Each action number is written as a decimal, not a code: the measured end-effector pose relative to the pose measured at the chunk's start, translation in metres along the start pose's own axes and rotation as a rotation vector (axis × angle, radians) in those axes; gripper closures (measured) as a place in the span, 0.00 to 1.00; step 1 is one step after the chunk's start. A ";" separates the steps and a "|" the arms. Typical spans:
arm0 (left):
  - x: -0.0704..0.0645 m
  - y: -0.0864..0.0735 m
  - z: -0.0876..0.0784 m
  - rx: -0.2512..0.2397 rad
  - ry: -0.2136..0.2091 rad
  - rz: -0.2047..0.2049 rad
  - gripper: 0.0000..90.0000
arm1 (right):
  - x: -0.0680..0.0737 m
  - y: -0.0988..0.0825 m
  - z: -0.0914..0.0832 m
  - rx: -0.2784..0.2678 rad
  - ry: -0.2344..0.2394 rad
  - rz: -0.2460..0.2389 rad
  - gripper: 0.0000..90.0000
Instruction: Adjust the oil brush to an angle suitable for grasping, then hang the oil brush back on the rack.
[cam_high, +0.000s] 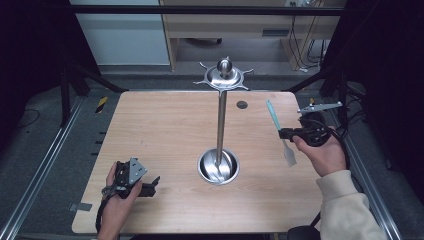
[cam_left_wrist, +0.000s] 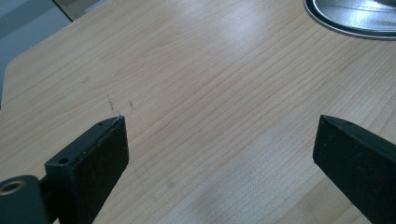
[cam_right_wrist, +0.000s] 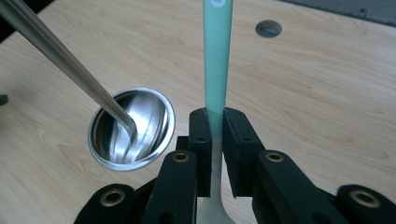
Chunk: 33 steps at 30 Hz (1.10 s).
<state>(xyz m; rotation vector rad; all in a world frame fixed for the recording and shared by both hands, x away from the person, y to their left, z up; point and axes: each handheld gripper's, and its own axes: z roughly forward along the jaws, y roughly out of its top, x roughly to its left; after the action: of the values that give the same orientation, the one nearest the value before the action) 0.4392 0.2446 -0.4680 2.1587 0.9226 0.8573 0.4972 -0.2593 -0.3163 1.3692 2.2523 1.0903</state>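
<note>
A light wooden table (cam_high: 165, 130) with rounded corners carries a metal stand (cam_high: 220, 131), its round dish-shaped base resting near the table's centre.

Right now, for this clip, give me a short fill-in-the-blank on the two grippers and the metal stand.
1. The right gripper is shut on a ____-handled utensil.
2. The left gripper has its jaws ____.
3. The tall steel stand rises from a round ____ base.

Missing: green; open; metal

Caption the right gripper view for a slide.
Right tongs clamp a teal-handled utensil above the wooden table, beside a steel stand's round base.
</note>
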 end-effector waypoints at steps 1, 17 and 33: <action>0.000 0.000 0.000 0.001 0.001 -0.001 0.03 | 0.001 0.000 -0.002 -0.006 0.001 -0.001 0.92; -0.004 0.002 0.003 0.010 -0.008 0.026 0.03 | 0.019 0.002 -0.020 -0.104 0.035 -0.051 0.91; -0.005 0.002 0.002 0.019 -0.007 0.035 0.03 | 0.039 -0.006 -0.053 -0.258 0.074 -0.086 0.91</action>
<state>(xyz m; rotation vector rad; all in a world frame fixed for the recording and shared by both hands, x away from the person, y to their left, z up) 0.4387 0.2393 -0.4694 2.1983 0.8956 0.8612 0.4428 -0.2519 -0.2805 1.1358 2.1079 1.3661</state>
